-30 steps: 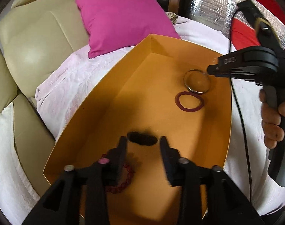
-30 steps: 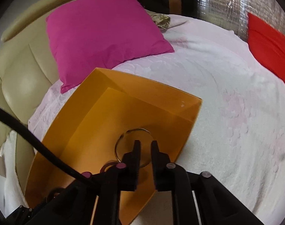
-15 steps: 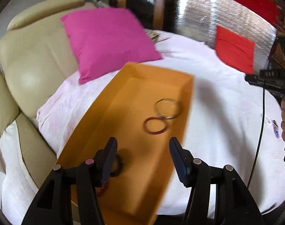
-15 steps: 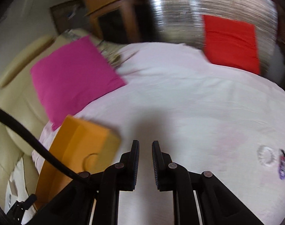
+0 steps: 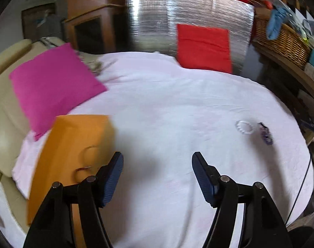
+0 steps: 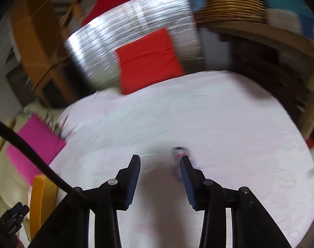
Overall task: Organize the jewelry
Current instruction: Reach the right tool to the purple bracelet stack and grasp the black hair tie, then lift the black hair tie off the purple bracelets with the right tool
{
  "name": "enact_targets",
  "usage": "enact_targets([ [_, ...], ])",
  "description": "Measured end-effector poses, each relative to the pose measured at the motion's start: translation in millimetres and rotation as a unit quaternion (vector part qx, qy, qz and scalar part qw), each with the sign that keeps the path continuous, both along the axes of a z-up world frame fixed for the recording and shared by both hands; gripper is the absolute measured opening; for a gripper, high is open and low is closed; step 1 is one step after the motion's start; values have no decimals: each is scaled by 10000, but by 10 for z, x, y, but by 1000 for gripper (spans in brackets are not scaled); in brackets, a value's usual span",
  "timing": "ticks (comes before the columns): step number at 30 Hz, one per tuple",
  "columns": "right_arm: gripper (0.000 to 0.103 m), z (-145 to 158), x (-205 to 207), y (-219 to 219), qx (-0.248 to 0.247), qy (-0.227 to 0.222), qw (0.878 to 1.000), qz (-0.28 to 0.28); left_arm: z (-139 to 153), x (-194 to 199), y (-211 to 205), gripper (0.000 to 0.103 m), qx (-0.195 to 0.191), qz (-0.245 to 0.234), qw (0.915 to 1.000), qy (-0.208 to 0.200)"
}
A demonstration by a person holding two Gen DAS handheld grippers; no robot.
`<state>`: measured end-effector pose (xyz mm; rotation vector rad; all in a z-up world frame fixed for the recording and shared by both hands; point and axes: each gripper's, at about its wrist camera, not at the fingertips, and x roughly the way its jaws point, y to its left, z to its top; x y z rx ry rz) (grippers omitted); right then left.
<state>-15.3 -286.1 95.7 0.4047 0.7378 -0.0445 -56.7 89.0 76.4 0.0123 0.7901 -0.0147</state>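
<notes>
— How is the left gripper held?
— It is held low, its fingers spread wide with nothing gripped between them.
— And the right gripper?
— It is likewise parted and unloaded, and is tilted slightly.

**Bright colours on a pale sheet**

An orange tray sits lower left on a pale pink-white sheet. A magenta cushion lies upper left, a red cushion top centre against streaked silver foil. A white beaded bracelet and purple bracelet lie right. A tan woven basket sits upper right.
</notes>
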Motion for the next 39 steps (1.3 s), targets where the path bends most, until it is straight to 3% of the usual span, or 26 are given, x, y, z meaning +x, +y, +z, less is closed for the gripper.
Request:
enact_targets([
  [4, 44, -185, -178, -486, 277, -40, 9983, -519, -141, 283, -464, 69, -140, -160, 9998, -61],
  [10, 44, -606, -135, -653, 550, 151, 9974, -448, -411, 581, -902, 69, -98, -211, 9997, -54],
  [16, 44, -863, 94, -602, 615, 411, 9972, -49, -776, 764, -1029, 69, -36, -341, 9994, -4],
  [19, 44, -937, 295, -543, 799, 460, 9956, 172, -943, 854, -1046, 69, 56, -296, 9992, 267],
  [21, 44, -1008, 399, -488, 934, 537, 9938, 278, -948, 912, -1085, 69, -72, -439, 9985, 309],
  [25, 44, -1169, 636, -372, 1015, 685, 9919, 342, -956, 973, -1219, 70, 160, -714, 9970, 266],
  [31, 42, -1281, 926, -297, 1153, 852, 9894, 233, -1016, 1055, -1311, 70, 67, -989, 9940, 457],
  [36, 33, -1360, 1042, -260, 1079, 991, 9892, 83, -1058, 1110, -1307, 70, 103, -1000, 9936, 508],
  [39, 11, -1358, 1067, -257, 1028, 972, 9899, 45, -1092, 1122, -1310, 69, 74, -1000, 9934, 561],
])
